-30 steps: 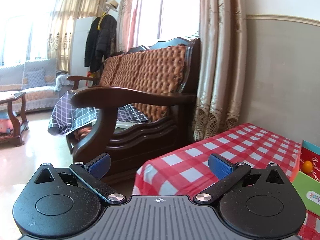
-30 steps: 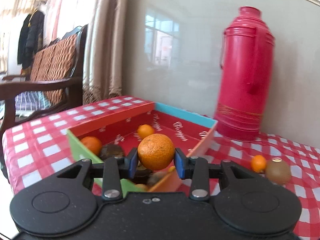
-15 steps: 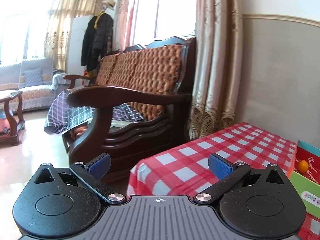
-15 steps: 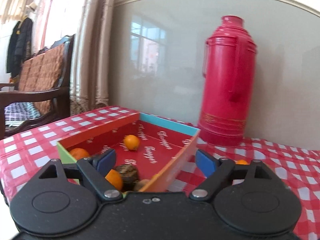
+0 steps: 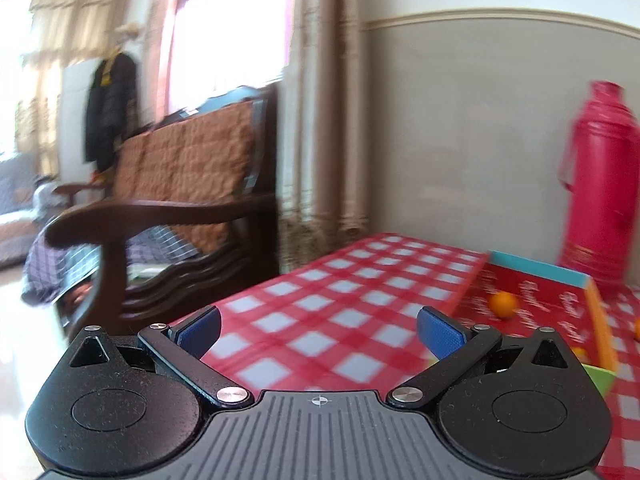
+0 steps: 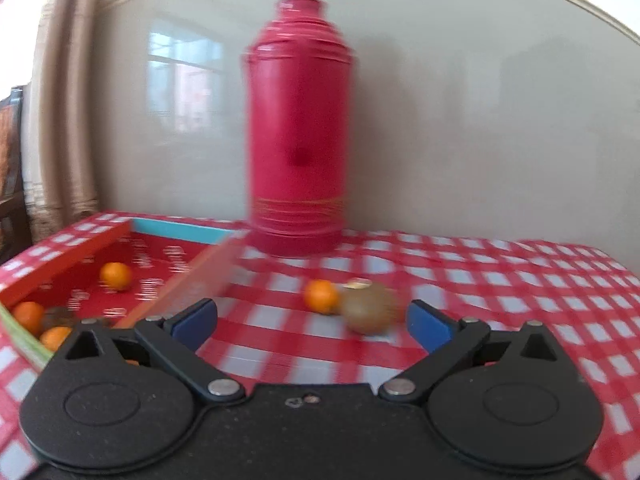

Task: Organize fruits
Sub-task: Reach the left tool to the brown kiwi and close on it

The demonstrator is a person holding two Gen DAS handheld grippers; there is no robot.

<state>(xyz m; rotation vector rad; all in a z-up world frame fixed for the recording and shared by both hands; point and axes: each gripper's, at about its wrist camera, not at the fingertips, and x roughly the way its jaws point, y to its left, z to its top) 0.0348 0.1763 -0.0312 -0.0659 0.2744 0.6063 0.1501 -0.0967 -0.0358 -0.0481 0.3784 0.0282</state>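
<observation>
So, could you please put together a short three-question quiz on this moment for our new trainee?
1. True or false: the right gripper is shut on an orange.
2. Which fruits lie on the tablecloth outside the box? A) one orange and a brown fruit B) two apples C) none
3. Fill in: behind the loose fruit stands a red ____.

Key: 1 false, its jaws are wide apart and hold nothing; 2 A; 3 thermos.

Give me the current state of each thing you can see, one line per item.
left gripper: open, empty
right gripper: open, empty
box: open, holding oranges
loose orange: on the tablecloth, outside the box
brown fruit: on the tablecloth beside it
thermos: upright
</observation>
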